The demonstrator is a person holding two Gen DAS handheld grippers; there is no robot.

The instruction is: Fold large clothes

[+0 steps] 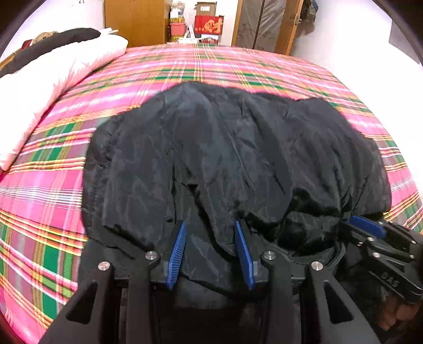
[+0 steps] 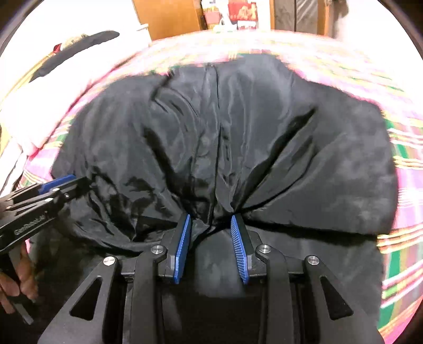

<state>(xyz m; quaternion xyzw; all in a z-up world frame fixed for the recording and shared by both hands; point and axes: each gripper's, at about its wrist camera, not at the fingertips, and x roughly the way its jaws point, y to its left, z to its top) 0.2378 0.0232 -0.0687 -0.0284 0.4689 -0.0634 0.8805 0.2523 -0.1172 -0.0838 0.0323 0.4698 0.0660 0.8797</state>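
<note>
Bed (image 1: pixel 185 66), covered edge to edge by a plaid sheet in pink, green, yellow and white. White pillow (image 1: pixel 53 76) along the bed's left side, a black cloth (image 1: pixel 58 42) lying on top of it. Behind the far edge: wooden wardrobe (image 1: pixel 134 21); a stack with a pink bin (image 1: pixel 177 28), a red box with gold characters (image 1: pixel 208 24) and a cardboard box (image 1: pixel 206 9); a wood-framed door (image 1: pixel 267 25); white wall (image 1: pixel 343 47) to the right.

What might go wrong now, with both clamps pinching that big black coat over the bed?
The black coat looks slippery, and the right gripper pinches only a small gathered bunch, so it may slide out. The left gripper holds a looser fold, so the edges may lift unevenly. The coat could also drag the plaid bedcover.
</note>
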